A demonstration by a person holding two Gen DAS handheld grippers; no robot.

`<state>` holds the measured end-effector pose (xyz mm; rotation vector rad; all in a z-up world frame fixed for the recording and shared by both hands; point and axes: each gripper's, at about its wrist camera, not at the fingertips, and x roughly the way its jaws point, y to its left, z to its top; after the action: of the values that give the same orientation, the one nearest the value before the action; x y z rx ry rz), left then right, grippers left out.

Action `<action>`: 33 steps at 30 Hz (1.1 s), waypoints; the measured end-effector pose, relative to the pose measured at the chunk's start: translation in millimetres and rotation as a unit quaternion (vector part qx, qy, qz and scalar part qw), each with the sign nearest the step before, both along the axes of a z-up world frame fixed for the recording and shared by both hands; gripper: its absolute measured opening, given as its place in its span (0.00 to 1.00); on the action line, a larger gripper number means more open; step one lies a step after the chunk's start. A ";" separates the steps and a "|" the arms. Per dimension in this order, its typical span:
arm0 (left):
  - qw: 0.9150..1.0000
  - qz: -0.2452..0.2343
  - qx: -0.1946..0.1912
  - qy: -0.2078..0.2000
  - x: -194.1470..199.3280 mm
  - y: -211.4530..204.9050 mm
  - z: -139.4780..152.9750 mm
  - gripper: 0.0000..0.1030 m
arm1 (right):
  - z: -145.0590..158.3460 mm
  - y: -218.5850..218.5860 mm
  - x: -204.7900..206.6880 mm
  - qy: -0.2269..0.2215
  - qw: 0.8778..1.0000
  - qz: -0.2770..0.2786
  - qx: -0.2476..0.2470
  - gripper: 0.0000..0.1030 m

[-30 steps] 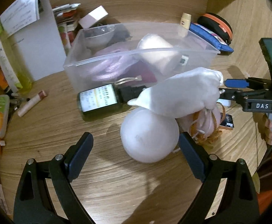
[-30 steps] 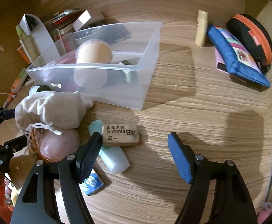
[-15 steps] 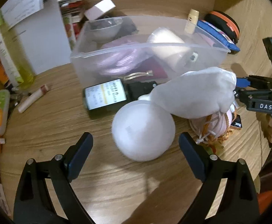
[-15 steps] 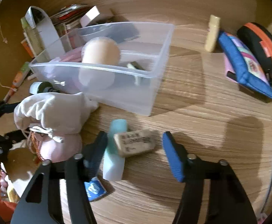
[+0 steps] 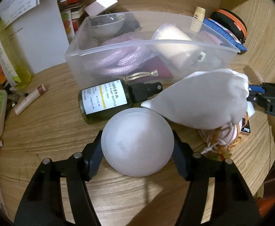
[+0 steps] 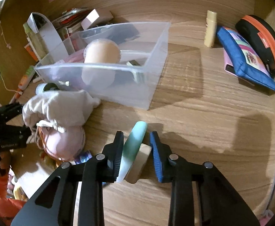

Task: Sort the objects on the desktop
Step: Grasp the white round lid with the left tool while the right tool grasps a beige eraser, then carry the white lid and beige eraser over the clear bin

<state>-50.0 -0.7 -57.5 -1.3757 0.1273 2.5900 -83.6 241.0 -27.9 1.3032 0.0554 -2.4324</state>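
Observation:
My left gripper [image 5: 137, 150] is shut on a white ball [image 5: 137, 141] on the wooden desk, just in front of a dark green pump bottle [image 5: 107, 101] and a white drawstring pouch [image 5: 203, 105]. My right gripper [image 6: 136, 146] is shut on a mint-green eraser [image 6: 135, 143] and a beige eraser [image 6: 142, 157] pressed together, close to the desk. The clear plastic bin [image 5: 156, 43] stands behind; it also shows in the right wrist view [image 6: 148, 86] and holds a pink rope, a cream roll and other items.
A pink pouch [image 6: 65, 143] lies under the white pouch. A blue pouch [image 6: 245, 56], an orange-black case [image 6: 260, 41] and a cream tube [image 6: 210, 30] sit far right. A white box [image 5: 33, 33], a yellow-green bottle [image 5: 7, 60], a lip balm [image 5: 30, 99] and tubes lie left.
Both grippers went from open to shut: the left closed on the white ball, the right moved in and closed on the two erasers, tipping the green one on edge.

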 end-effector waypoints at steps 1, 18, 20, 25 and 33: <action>1.000 0.002 0.001 0.000 1.0 -1.3 0.0 0.63 | 0.6 1.3 0.8 -0.001 1.000 0.000 0.001 0.27; 0.997 0.050 0.017 0.053 23.7 -26.6 25.5 0.63 | 2.3 26.9 15.4 0.001 1.000 -0.022 -0.020 0.28; 0.996 0.052 0.019 0.067 27.2 -25.7 33.9 0.63 | 3.0 27.8 14.3 0.003 0.999 -0.026 -0.018 0.18; 0.994 0.052 0.025 0.094 32.8 -24.2 51.8 0.63 | 2.8 32.1 12.3 0.006 0.999 -0.032 -0.011 0.13; 0.990 0.043 0.035 0.130 34.8 -18.2 75.1 0.63 | 2.3 19.9 7.1 0.018 0.999 -0.027 0.021 0.10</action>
<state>-15.2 -18.9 17.6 -1.0379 0.0148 2.8059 -76.5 261.0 -25.5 1.2952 0.0817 -2.5138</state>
